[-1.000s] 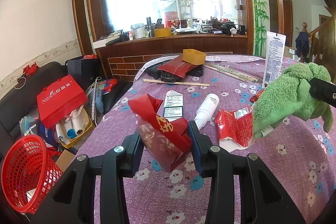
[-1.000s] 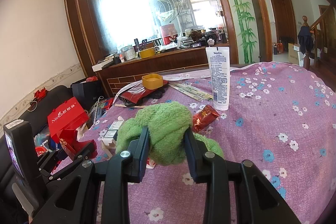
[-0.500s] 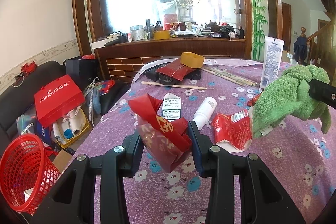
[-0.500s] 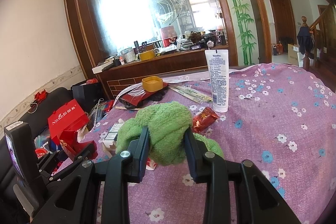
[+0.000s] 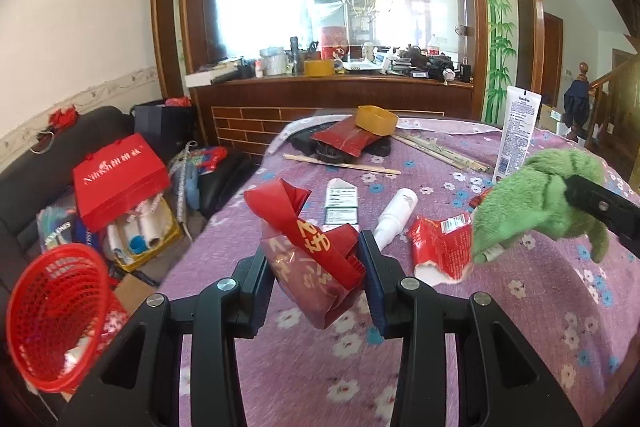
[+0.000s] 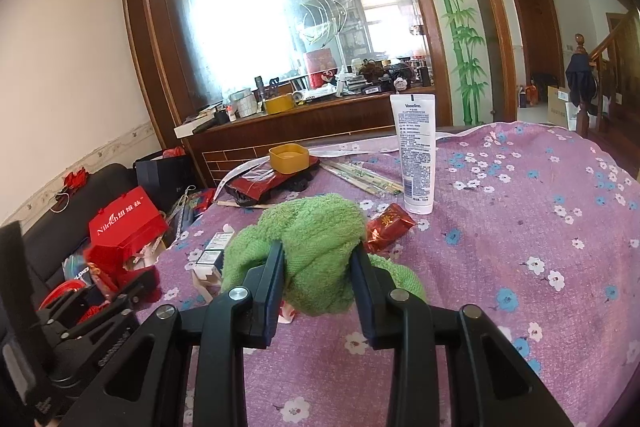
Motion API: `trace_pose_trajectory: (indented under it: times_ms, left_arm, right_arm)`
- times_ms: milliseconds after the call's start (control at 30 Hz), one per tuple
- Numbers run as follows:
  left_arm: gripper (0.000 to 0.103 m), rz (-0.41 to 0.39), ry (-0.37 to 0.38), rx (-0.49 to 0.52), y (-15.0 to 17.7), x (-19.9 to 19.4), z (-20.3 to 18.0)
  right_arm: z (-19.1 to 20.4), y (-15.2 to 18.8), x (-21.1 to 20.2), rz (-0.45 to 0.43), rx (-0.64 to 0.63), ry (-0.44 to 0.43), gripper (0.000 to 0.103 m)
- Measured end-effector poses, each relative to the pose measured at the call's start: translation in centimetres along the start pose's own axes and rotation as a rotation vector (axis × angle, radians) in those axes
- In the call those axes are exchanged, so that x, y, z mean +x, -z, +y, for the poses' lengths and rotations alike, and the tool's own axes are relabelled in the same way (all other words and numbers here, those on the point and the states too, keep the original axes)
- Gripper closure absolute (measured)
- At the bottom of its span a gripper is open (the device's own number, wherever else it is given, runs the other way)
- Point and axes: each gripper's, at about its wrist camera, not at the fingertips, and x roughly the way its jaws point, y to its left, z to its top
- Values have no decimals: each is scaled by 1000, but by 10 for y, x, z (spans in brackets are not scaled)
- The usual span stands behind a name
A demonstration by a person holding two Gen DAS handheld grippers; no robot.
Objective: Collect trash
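At centre of the left wrist view, above the purple flowered table [image 5: 500,327], the left gripper [image 5: 316,267] has its fingers clamped on a crumpled red wrapper [image 5: 312,259] with gold characters, unreadable. Red mesh basket [image 5: 52,319] at lower left, off the table. Red gift bag [image 5: 120,179] reads "Niirch". Right gripper [image 6: 318,267] fingers squeeze a green cloth [image 6: 320,235]. White tube [image 6: 416,155] standing upper right of centre: "Vaseline". Red packet [image 5: 440,247] lies flat on the table, print too small.
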Motion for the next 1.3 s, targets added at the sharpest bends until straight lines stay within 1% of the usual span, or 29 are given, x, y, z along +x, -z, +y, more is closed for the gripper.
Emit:
trace_pose_trajectory:
  times_ms: [100,167,267,433,600,800,1033,1133,1300]
  left_arm:
    - [64,-4,-20,6,5,-18,10]
    - [64,-19,-37,11,10,-31,18]
    - [64,-34,-59,18,14,-50,31]
    - [64,-52,-102,4,22,-73,56]
    - [64,-44,-119,-23,31,-81,75]
    - [64,-35,-135,-69,39,-85,102]
    - [64,-29,-167,-113,45,-87,130]
    - [64,-21,-168,-138,46,-88,143]
    - [64,3,-171,-190,48,-93,181]
  right_arm:
    - [6,1,-2,0,-16,-21,68]
    - [10,1,-3,1,-27,-50,68]
    - [24,3,-7,4,-65,-110,68]
    - [56,10,-22,11,-111,-172,68]
    - [83,20,-35,24,-149,-212,68]
    - [114,27,-46,29,-205,-236,68]
    - [143,31,-45,40,-243,-258,68]
    - [155,33,-43,44,-262,-266,67]
    - [178,31,-37,60,-297,-288,67]
